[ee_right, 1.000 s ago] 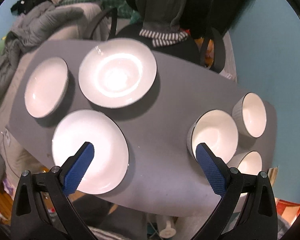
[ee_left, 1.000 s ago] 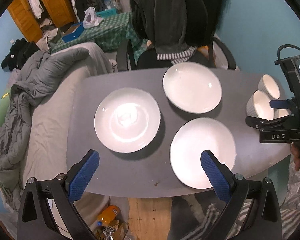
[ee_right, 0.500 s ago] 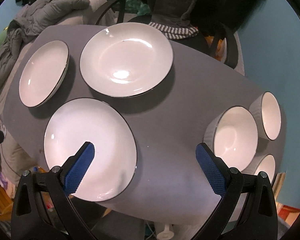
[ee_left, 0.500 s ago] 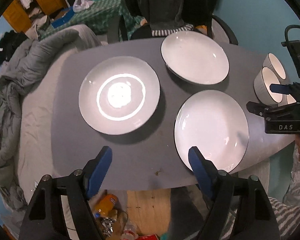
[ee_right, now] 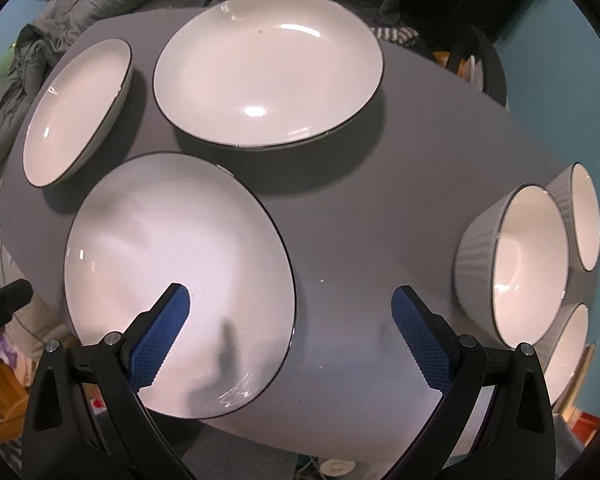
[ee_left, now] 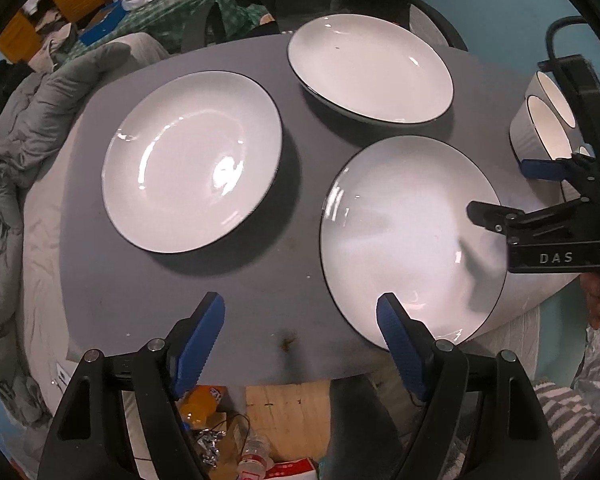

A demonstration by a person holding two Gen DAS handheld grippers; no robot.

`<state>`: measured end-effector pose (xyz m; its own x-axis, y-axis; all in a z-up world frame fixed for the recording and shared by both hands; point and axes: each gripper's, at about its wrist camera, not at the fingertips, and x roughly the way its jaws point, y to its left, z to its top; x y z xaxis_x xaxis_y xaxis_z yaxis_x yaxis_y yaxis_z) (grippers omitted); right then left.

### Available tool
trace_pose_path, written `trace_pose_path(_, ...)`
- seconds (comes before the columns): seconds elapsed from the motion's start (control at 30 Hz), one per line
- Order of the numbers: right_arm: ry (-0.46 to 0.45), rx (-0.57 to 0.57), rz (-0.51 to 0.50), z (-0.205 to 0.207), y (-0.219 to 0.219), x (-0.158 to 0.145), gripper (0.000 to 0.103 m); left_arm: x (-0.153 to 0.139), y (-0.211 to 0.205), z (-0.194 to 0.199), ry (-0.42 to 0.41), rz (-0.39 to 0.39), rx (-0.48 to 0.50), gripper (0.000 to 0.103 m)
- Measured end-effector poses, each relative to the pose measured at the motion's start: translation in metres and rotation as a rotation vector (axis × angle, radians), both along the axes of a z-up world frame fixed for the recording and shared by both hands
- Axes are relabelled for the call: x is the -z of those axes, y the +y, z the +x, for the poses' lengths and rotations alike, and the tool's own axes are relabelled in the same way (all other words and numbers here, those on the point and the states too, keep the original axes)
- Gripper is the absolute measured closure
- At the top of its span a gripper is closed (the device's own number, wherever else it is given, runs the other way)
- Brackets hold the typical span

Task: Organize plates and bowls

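Hovering above a grey table [ee_left: 268, 280], both grippers are pointed down at three white plates and three ribbed bowls; nothing is held.

Left to right: left plate [ee_left: 192, 160], far plate [ee_left: 370, 68], near plate [ee_left: 412, 236], then the clustered bowls [ee_right: 512, 264] at the right edge.

Left gripper [ee_left: 300, 336]: jaws moderately wide, just narrowed, only bare table between them, right pad over the near plate's rim.

Right gripper [ee_right: 290, 340]: jaws wide, astride the near plate's right rim, pads not seen to touch.

Step judged: approach for stacking, nothing yet stacked. Next move calls for lowering onto one rim and a firm pinch.
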<state>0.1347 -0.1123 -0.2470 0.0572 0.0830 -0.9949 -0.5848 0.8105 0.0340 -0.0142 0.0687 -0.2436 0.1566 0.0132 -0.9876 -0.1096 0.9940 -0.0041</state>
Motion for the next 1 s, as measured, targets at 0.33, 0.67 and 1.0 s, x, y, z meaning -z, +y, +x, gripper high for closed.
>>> trace_pose_path(0.33, 0.071, -0.005, 0.021, 0.001, -0.008, 0.022, 0.018, 0.016, 0.009, 0.008, 0.039, -0.067, -0.071, 0.031)
trace_pose_path(0.67, 0.130, 0.002, 0.022, 0.005, -0.012, 0.036, 0.037, 0.033, 0.015, 0.016, 0.103, -0.115, -0.122, 0.051)
trace_pose_path(1.0, 0.179, -0.004, 0.062, 0.006, -0.006, 0.026, 0.056, 0.041, 0.007, 0.015, 0.122, -0.157, -0.117, 0.064)
